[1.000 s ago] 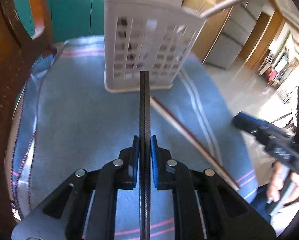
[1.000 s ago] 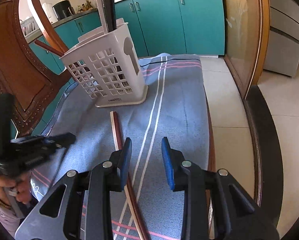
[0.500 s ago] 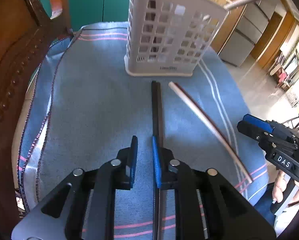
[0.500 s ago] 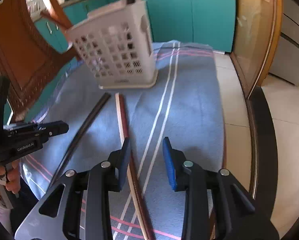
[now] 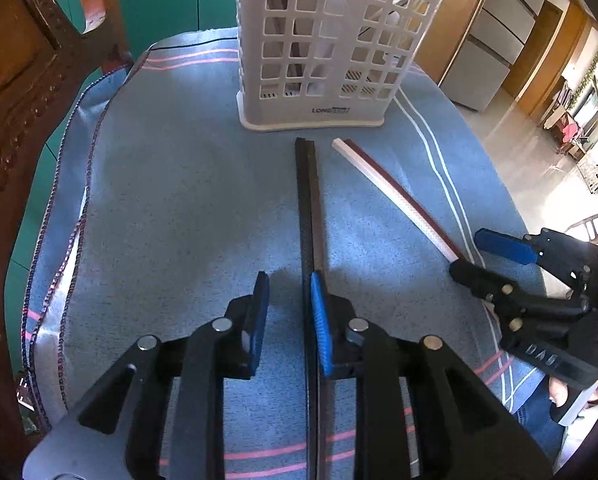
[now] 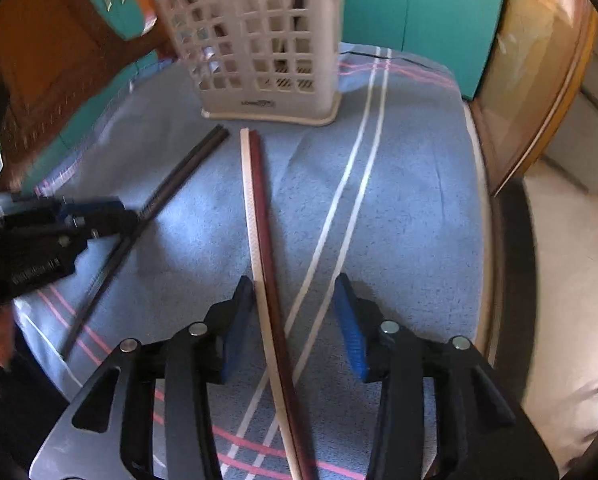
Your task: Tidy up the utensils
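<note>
A pair of black chopsticks [image 5: 309,200] lies on the blue cloth, pointing at the white slotted basket [image 5: 331,52]. My left gripper [image 5: 289,308] is low over their near part. Its jaws are opening; the sticks rest beside the right pad with a gap to the left pad. A cream and maroon pair [image 6: 259,208] lies beside the black pair [image 6: 171,184]. My right gripper [image 6: 295,284] straddles it, jaws opening, pads clear of the sticks, which run close to the left finger. The right gripper [image 5: 465,254] also shows in the left wrist view, the left gripper [image 6: 127,212] in the right wrist view.
The basket [image 6: 259,40] stands at the far end of the cloth [image 5: 171,200] and holds some utensils. A carved wooden chair [image 5: 15,100] rises at the left. Teal cabinets [image 6: 419,12] stand behind. The table's edge [image 6: 487,240] drops to the floor on the right.
The left gripper came down, laid the black chopsticks on the cloth and parted its jaws. The right gripper moved down over the cream and maroon pair and widened.
</note>
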Demonstrator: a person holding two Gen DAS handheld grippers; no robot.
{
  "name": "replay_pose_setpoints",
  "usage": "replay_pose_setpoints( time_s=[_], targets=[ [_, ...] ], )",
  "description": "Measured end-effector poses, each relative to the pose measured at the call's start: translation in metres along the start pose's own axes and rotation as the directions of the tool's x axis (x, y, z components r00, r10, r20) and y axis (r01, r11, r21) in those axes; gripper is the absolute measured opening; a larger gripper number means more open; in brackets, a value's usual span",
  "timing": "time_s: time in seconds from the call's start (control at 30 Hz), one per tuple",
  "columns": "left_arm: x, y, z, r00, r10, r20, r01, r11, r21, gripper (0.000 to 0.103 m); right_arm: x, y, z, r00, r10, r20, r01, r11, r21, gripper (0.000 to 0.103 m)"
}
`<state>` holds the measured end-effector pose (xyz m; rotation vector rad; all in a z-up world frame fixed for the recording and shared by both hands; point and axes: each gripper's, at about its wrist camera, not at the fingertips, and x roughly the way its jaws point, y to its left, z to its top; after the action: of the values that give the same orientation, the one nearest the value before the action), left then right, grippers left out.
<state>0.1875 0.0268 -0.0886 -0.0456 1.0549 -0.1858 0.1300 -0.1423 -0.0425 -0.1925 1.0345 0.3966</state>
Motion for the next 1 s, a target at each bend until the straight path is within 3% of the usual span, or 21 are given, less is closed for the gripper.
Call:
replay_pose_setpoints(
  time_s=[0.1,0.13,0.17,0.33,0.43,0.47,0.53,0.63,0.8,0.93,1.0],
  targets=[
    [0.0,-0.002,0.0,1.0,-0.002,0.003,0.002,1.0,0.005,0.018,0.0,0.006,-0.002,1.0,-0.005,0.007,0.005,1.0,-0.027,0.042],
    [0.0,-0.004,0.0,1.0,-0.011,0.006,0.011,1.0,0.015,0.012,-0.001,0.008,-0.003,1.0,0.005,0.009,-0.005,0.999,-0.035,0.033],
    [-0.001,-0.005,-0.001,1.0,-0.014,0.007,0.014,1.0,0.021,0.009,-0.002,0.009,-0.003,1.0,0.014,0.01,-0.014,0.999,-0.039,0.014],
    [-0.005,-0.005,0.0,0.999,-0.023,0.033,0.022,0.999,0.024,0.002,-0.012,0.014,-0.004,0.996,0.077,0.048,-0.075,0.996,-0.037,0.011],
    [-0.011,0.001,0.003,0.998,-0.031,0.055,0.031,1.0,0.005,0.002,-0.043,0.01,-0.001,0.962,0.194,0.191,-0.192,0.981,-0.03,0.011],
    [-0.012,0.004,0.004,0.998,-0.03,0.058,0.031,1.0,-0.006,0.002,-0.049,0.008,-0.001,0.951,0.221,0.218,-0.22,0.975,-0.027,0.007],
    [-0.012,0.007,0.004,0.998,-0.023,0.055,0.024,1.0,-0.017,0.002,-0.057,0.0,0.001,0.934,0.25,0.256,-0.259,0.966,0.005,0.006],
    [-0.009,0.009,0.002,0.999,-0.013,0.04,0.014,1.0,-0.021,0.002,-0.05,-0.012,0.002,0.956,0.184,0.229,-0.205,0.976,0.072,0.007],
    [-0.008,0.011,0.002,0.999,-0.016,0.028,0.017,1.0,-0.022,0.002,-0.041,-0.012,0.001,0.969,0.174,0.178,-0.188,0.98,0.068,0.007],
    [-0.004,0.009,0.001,1.0,-0.012,0.019,0.012,1.0,-0.017,0.003,-0.027,0.008,0.005,0.979,0.153,0.133,-0.152,0.988,-0.02,0.027],
    [-0.004,0.011,0.001,1.0,-0.006,0.016,0.006,1.0,-0.028,0.004,-0.022,0.012,0.004,0.985,0.129,0.117,-0.125,0.991,-0.042,0.028]
  ],
)
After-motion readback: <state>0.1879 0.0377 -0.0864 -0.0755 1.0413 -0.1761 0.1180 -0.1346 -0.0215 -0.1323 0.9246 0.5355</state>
